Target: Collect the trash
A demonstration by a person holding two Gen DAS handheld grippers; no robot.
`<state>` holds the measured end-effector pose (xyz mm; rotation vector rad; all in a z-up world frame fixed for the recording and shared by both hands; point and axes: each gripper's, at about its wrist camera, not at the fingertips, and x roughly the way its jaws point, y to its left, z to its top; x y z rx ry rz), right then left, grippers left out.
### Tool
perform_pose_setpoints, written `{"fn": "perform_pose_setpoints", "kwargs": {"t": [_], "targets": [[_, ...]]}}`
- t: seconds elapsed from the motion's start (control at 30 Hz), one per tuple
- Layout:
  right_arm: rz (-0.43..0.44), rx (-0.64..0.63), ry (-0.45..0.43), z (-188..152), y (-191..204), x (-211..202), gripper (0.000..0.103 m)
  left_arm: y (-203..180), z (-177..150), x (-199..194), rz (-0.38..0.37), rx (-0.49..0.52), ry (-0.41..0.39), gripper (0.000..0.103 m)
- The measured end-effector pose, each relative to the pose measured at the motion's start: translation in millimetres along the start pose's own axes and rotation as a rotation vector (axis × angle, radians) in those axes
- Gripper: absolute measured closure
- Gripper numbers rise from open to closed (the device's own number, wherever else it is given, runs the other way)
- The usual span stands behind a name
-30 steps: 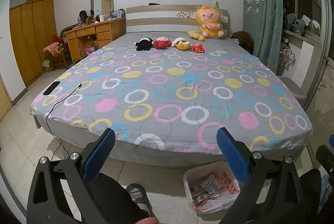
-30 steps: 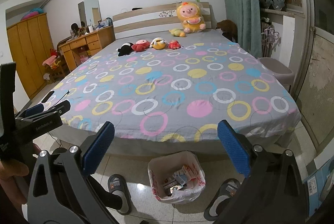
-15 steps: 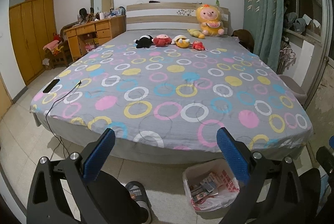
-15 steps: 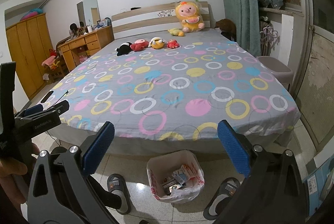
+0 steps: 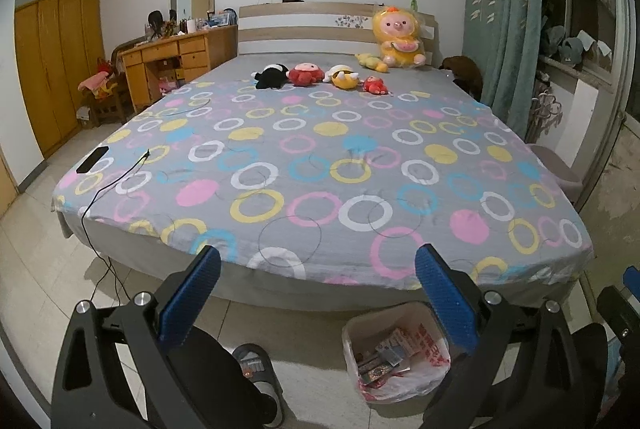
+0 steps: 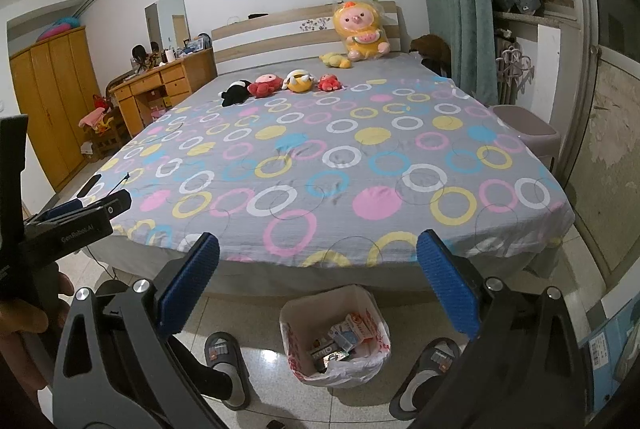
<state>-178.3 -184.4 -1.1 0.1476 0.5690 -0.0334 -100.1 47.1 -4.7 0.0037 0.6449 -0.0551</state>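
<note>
A small trash bin lined with a white and red plastic bag [image 5: 394,353] [image 6: 335,339] stands on the tiled floor at the foot of the bed, holding several packets and wrappers. My left gripper [image 5: 318,293] is open and empty, held above the floor in front of the bed. My right gripper [image 6: 318,285] is open and empty, just above and before the bin. The left gripper also shows at the left edge of the right wrist view [image 6: 68,225]. I see no loose trash on the bed.
A large bed with a ring-patterned grey sheet [image 5: 320,165] fills the room. Plush toys [image 5: 320,75] sit near the headboard. A black phone [image 5: 93,159] with a cable lies at the bed's left edge. Slippers [image 6: 226,361] flank the bin. Desk [image 5: 172,65] and wardrobe [image 5: 48,65] stand left.
Both views have shifted slightly upward and back from the bed. The grippers stay open and empty. The bin has not moved.
</note>
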Motion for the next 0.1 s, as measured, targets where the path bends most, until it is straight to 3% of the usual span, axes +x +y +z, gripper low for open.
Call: {"fn": "perform_pose_setpoints", "kwargs": {"t": [0.1], "targets": [[-0.001, -0.001, 0.000, 0.2, -0.2, 0.0, 0.007, -0.4, 0.0, 1.0, 0.010, 0.011, 0.002, 0.008]]}}
